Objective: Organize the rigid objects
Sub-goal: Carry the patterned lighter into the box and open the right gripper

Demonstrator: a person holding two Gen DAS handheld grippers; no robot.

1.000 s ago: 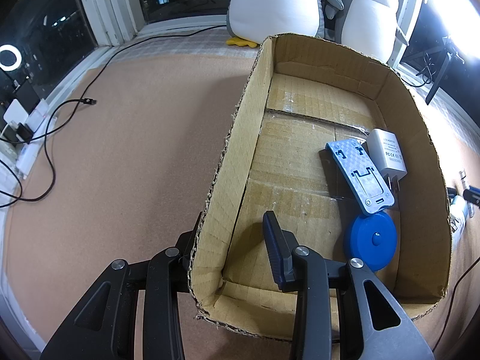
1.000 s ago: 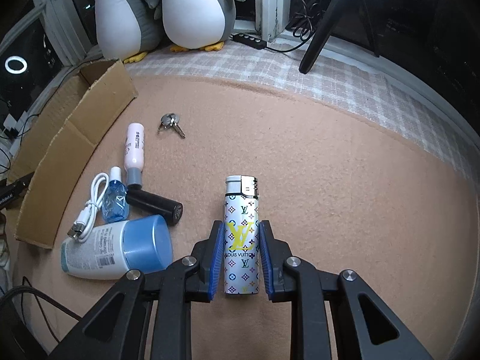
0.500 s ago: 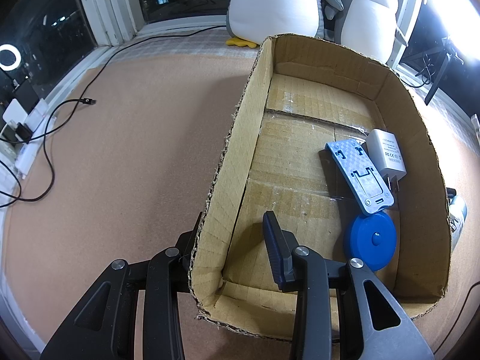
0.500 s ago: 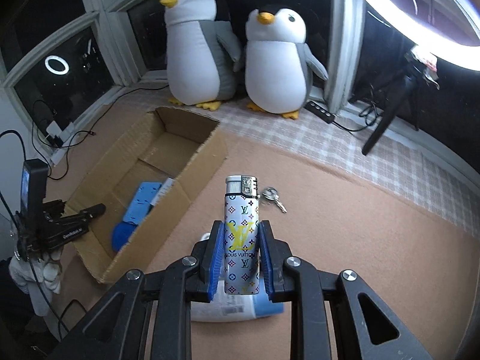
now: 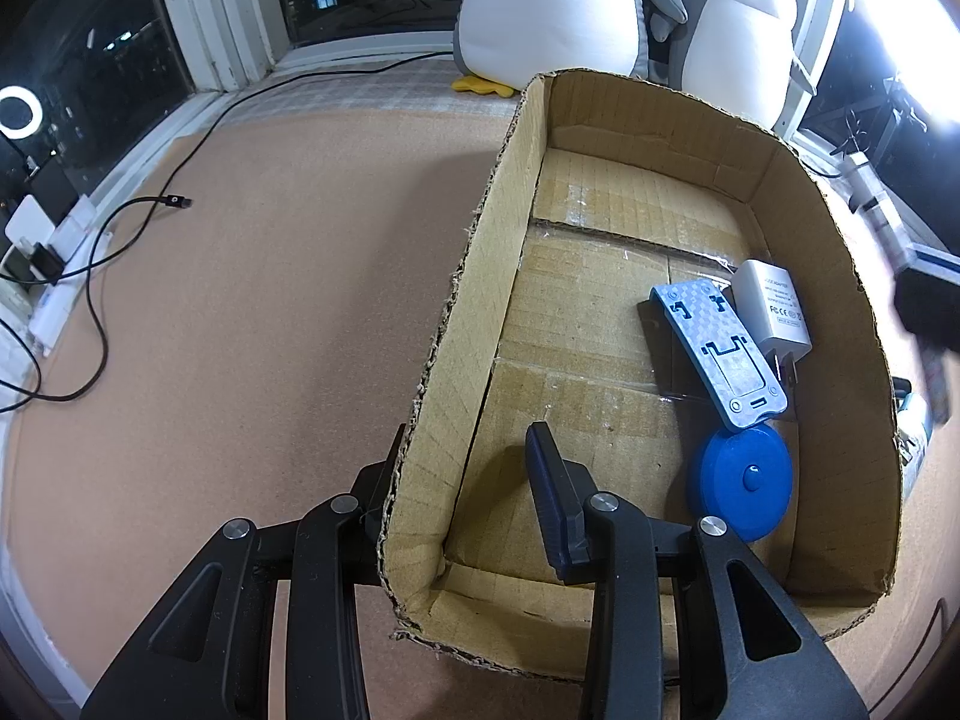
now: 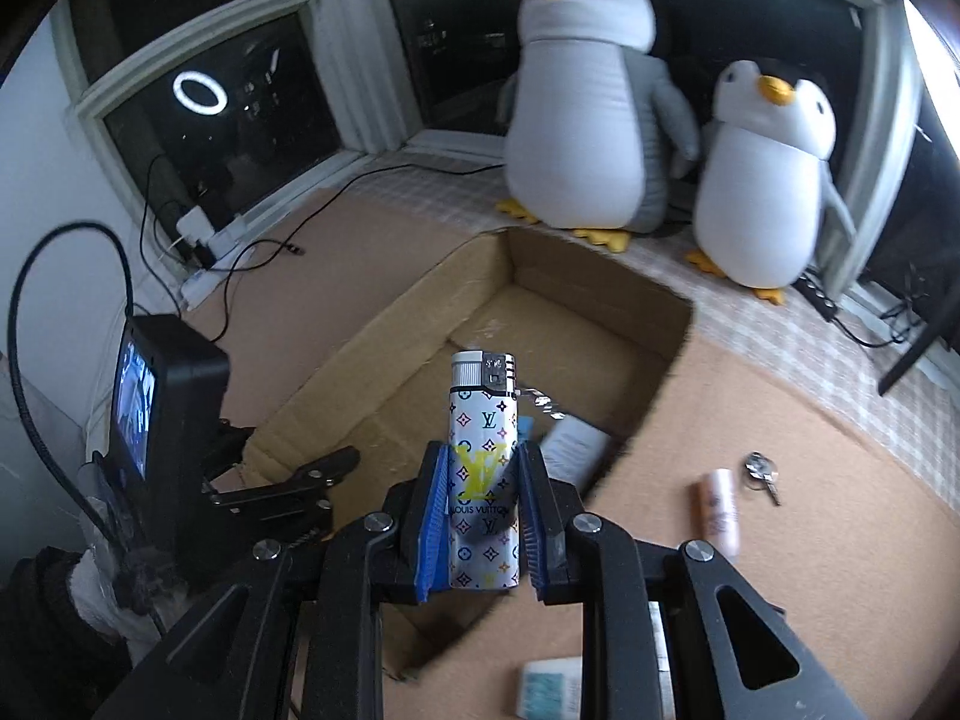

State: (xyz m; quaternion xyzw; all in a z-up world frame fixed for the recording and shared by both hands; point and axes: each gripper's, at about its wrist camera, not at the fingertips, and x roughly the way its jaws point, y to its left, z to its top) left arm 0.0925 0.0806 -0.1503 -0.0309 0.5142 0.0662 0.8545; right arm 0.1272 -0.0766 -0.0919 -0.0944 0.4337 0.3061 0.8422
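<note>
Lighter (image 6: pixel 483 468) pinched upright at mid-body in right gripper (image 6: pixel 483 519), raised over the box (image 5: pixel 474 324). Likely light, stiff, glossy and slippery; flat sides best for holding. Left gripper (image 5: pixel 462 480) clamped on box's near wall. Inside: stand (image 5: pixel 717 354), charger (image 5: pixel 771 312), blue disc (image 5: pixel 741 477). Beside box: tube (image 6: pixel 717 510), keys (image 6: pixel 761 474). Landing spot apparently clear.

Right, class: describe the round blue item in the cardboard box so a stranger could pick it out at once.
Find the open cardboard box in front of the two plush penguins. Three things lie along its right-hand wall. Nearest the camera is the blue disc, the only round one, with a small button at its centre, next to the flat blue stand and the white charger.
</note>
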